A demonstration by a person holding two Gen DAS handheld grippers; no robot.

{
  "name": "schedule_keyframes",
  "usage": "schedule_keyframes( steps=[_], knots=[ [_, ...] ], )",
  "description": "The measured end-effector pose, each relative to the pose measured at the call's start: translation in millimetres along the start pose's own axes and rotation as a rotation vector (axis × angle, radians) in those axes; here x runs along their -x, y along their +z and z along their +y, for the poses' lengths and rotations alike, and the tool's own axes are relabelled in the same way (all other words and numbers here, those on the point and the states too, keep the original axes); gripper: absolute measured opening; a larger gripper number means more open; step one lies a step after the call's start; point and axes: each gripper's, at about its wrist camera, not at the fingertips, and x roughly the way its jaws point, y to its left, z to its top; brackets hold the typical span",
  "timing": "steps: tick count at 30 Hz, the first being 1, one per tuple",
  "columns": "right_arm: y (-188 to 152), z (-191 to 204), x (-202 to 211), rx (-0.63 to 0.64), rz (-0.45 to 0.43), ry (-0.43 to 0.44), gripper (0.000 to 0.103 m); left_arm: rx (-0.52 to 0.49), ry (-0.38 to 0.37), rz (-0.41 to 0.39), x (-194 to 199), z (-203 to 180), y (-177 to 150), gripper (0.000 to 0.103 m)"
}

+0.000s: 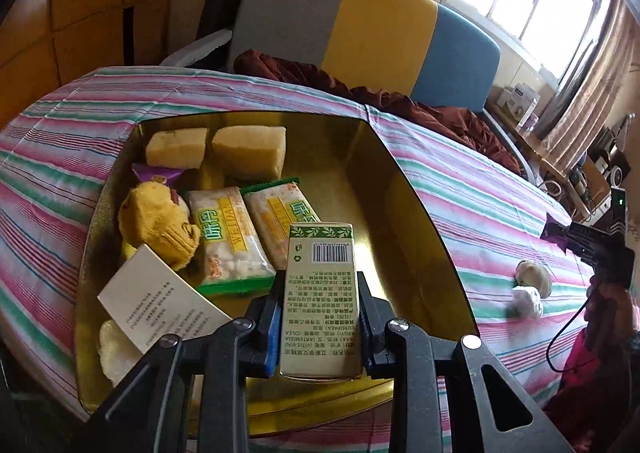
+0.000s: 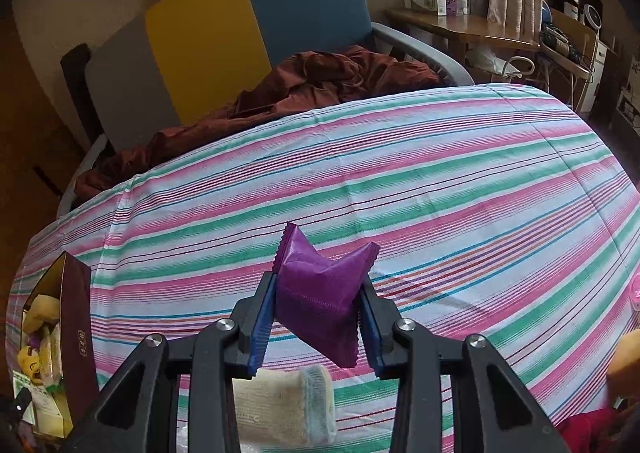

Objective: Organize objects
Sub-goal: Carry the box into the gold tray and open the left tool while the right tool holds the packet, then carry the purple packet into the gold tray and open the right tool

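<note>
In the left wrist view my left gripper [image 1: 320, 289] is shut on a slim green carton [image 1: 320, 293] with a barcode, held over the gold-lined box [image 1: 404, 189]. The box holds two pale cake blocks [image 1: 218, 149], two green-and-white snack packs [image 1: 232, 237], a yellow knitted sock [image 1: 158, 221], a purple packet [image 1: 156, 174] and a white card [image 1: 160, 305]. In the right wrist view my right gripper [image 2: 320, 295] is shut on a purple sachet [image 2: 320, 285], above the striped bedcover [image 2: 400, 181]. A rolled cream sock [image 2: 284, 405] lies under it. The box [image 2: 76, 313] shows at far left.
Rolled socks [image 1: 530, 287] lie on the bedcover right of the box, near the other gripper [image 1: 592, 249]. A crumpled maroon cloth [image 2: 320, 81] lies against the grey, yellow and blue headboard [image 2: 208, 33]. A wooden desk [image 2: 460, 27] with boxes stands at the back right.
</note>
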Motion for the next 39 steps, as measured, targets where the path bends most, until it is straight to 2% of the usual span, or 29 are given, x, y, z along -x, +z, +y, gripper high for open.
schedule_keyframes(
  steps=[5,10,14,19,24,28,34,39],
  knots=[
    [-0.1,3.0,2.8,0.013,-0.009,0.012,0.038,-0.022,0.047,0.048,-19.2,-2.7,-11.4,0.031],
    [0.2,4.5,5.0,0.023,-0.017,0.019,0.038,-0.029,0.076,0.041,-18.8,0.2,-15.2,0.033],
    [-0.7,9.7,6.8,0.044,-0.024,0.025,0.038,-0.055,0.105,0.003,-10.6,-2.1,-16.9,0.046],
    [-3.3,26.2,14.8,0.106,-0.048,0.094,0.038,-0.079,0.133,-0.062,8.5,-1.3,-14.3,0.046],
    [-15.6,63.6,20.3,0.235,-0.034,0.153,0.038,-0.076,0.166,-0.105,24.2,8.3,-11.0,0.046],
    [-32.1,104.4,32.9,0.315,-0.011,0.251,0.038,-0.054,0.187,-0.118,32.2,20.1,-11.8,0.046],
    [-79.2,192.1,51.9,0.506,0.041,0.406,0.038,-0.027,0.212,-0.142,42.2,34.8,-14.7,0.046],
    [-121.2,249.9,56.2,0.656,0.079,0.448,0.038,0.004,0.224,-0.159,49.8,47.6,-16.7,0.048]
  ],
)
